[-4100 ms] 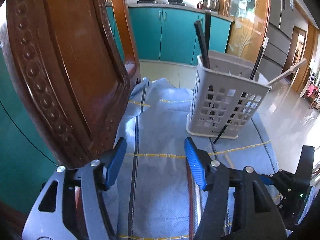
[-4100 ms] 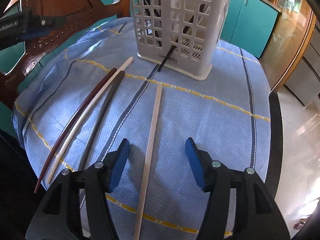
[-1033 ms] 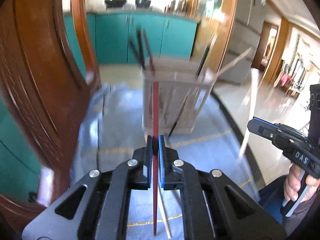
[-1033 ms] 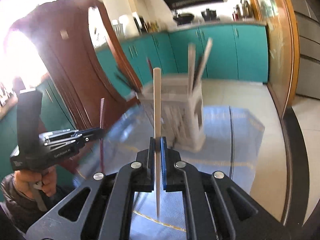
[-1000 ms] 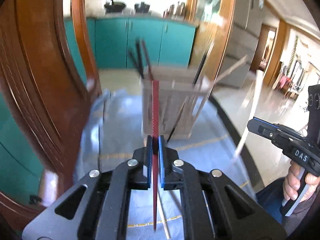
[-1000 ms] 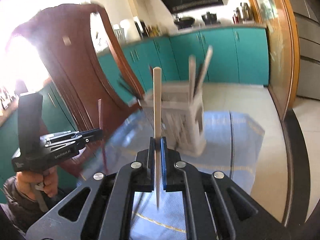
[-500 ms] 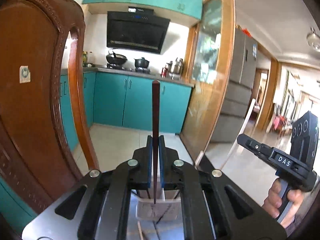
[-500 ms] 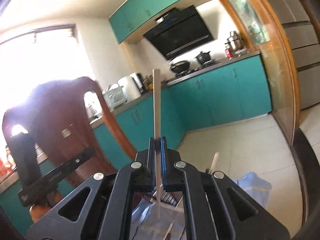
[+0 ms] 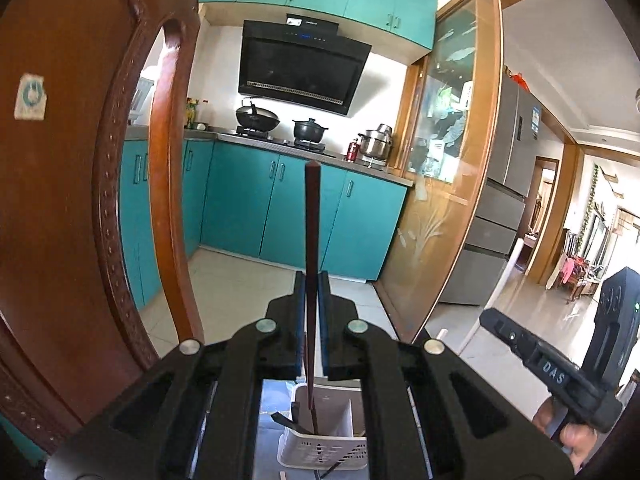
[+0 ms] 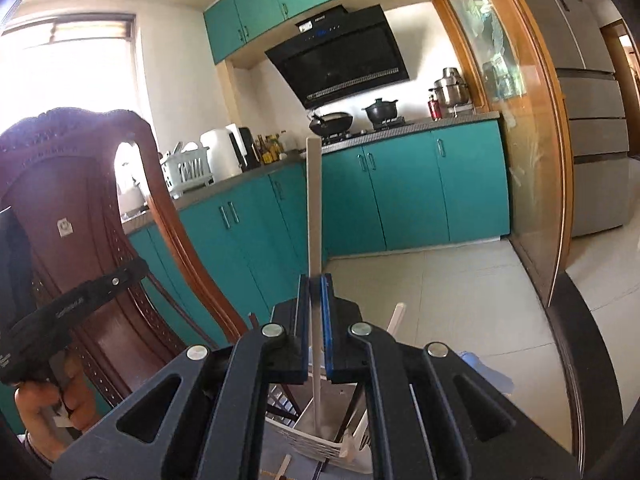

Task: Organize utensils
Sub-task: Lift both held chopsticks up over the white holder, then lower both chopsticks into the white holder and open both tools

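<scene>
- The dark red-brown chopstick (image 9: 311, 240) stands upright, clamped between the blue pads of the left tongs (image 9: 311, 320); its lower tip reaches down into the white utensil basket (image 9: 324, 446) seen below the tongs.
- The pale cream chopstick (image 10: 313, 220) also stands upright, pinched between the blue pads of the right tongs (image 10: 314, 320), with its lower end inside the same basket (image 10: 320, 440).
- The basket is a perforated plastic caddy with an inner divider; in the left wrist view the red-brown stick drops into its left compartment, where dark utensils already lean.
- In the right wrist view another pale stick (image 10: 396, 318) leans out of the basket to the right of the tongs, and a dark stick tip (image 10: 253, 320) shows to their left.
- Each tool appears in the other's view: the right one at the lower right of the left wrist view, held by a hand (image 9: 574, 444); the left one at the lower left of the right wrist view, held by a hand (image 10: 48, 408).
- The basket sits on a worktop covered with a blue cloth (image 10: 484, 372).
- A carved wooden chair back (image 9: 72, 200) rises just to the left.
- Beyond are teal kitchen cabinets (image 9: 240, 208), a black range hood (image 9: 300, 68), a wok (image 9: 257, 118) and a pot (image 9: 310, 130) on the stove, and a grey refrigerator (image 10: 588, 100).
</scene>
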Demonstrator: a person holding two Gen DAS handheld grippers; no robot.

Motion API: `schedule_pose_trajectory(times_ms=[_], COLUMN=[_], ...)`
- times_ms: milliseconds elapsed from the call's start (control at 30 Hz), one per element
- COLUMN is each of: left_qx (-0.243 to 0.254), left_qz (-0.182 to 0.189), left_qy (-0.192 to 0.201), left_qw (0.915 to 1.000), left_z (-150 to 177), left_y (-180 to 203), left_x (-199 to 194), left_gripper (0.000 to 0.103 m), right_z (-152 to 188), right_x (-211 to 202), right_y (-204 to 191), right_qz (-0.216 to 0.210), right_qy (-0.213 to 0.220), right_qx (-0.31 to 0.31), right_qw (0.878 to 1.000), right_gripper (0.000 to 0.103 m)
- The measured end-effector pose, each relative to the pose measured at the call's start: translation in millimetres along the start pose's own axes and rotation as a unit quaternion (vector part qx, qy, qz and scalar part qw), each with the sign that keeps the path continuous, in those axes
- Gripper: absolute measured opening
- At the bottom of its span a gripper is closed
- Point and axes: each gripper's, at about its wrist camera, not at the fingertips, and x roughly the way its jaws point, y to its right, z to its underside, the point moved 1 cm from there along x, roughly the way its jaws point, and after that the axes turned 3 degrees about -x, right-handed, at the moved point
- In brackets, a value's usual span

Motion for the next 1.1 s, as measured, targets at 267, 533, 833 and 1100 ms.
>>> schedule_pose_trajectory(times_ms=[267, 533, 833, 1100], left_qx=[0.015, 0.058, 0.048, 0.042], left_qz=[-0.012, -0.024, -0.022, -0.005], left_qy=[-0.025, -0.087, -0.081, -0.047], left_qw=[0.9995, 0.9942, 0.9953, 0.998], left_z=[19, 64, 71, 79], left_y=[10, 27, 18, 10], left_x=[38, 69, 58, 24], left_gripper=[0.007, 0.007, 0.007, 0.025], right_z=[16, 29, 16, 22], right_x=[20, 30, -1, -14], right_y=[-11, -6, 29, 42], right_qz=[0.021, 0.029, -0.005, -0.009], right_qy=[-0.029, -0.049, -0.015, -0.015], right_qx=[-0.03, -0.056, 0.009, 0.029], right_qw=[0.999, 0.997, 1.0, 0.999], right_gripper=[0.006, 0.006, 0.019, 0.019])
